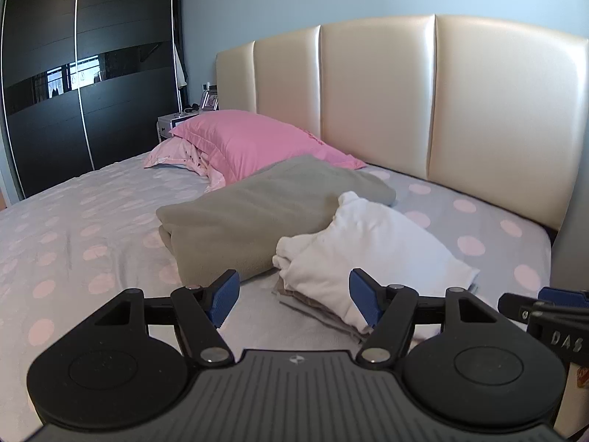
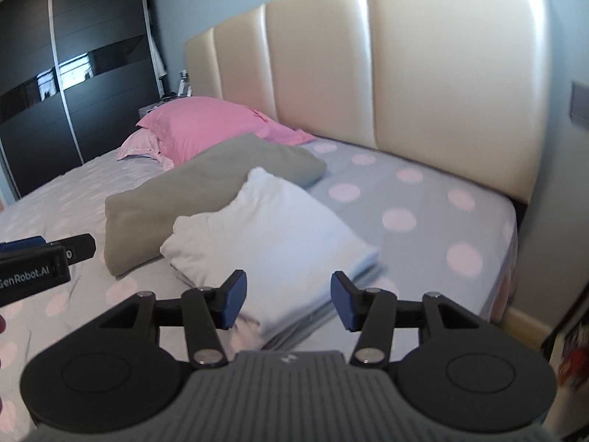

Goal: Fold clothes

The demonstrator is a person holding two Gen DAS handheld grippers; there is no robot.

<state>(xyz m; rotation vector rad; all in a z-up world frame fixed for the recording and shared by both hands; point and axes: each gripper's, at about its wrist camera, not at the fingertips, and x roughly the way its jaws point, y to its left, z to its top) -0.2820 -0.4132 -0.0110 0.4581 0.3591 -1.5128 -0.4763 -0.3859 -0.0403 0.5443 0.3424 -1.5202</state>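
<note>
A folded white garment [image 1: 371,250] [image 2: 268,235] lies on top of a small stack of folded clothes near the bed's front right part. A beige-grey layer of that stack [image 1: 316,305] peeks out beneath it. My left gripper [image 1: 294,296] hovers above and short of the stack, open, with nothing between its blue pads [image 1: 222,300]. My right gripper [image 2: 289,300] is likewise open and empty over the stack's near corner. Each gripper shows at the edge of the other's view: the right gripper [image 1: 545,309] and the left gripper [image 2: 48,254].
A folded grey-green blanket [image 1: 265,210] [image 2: 191,191] lies just left of the stack. Pink pillows [image 1: 254,140] [image 2: 206,121] rest against the cream padded headboard [image 1: 423,92]. The polka-dot sheet [image 1: 73,235] spreads left. A dark sliding wardrobe [image 1: 84,73] stands beyond, with a nightstand [image 1: 171,123] beside the bed.
</note>
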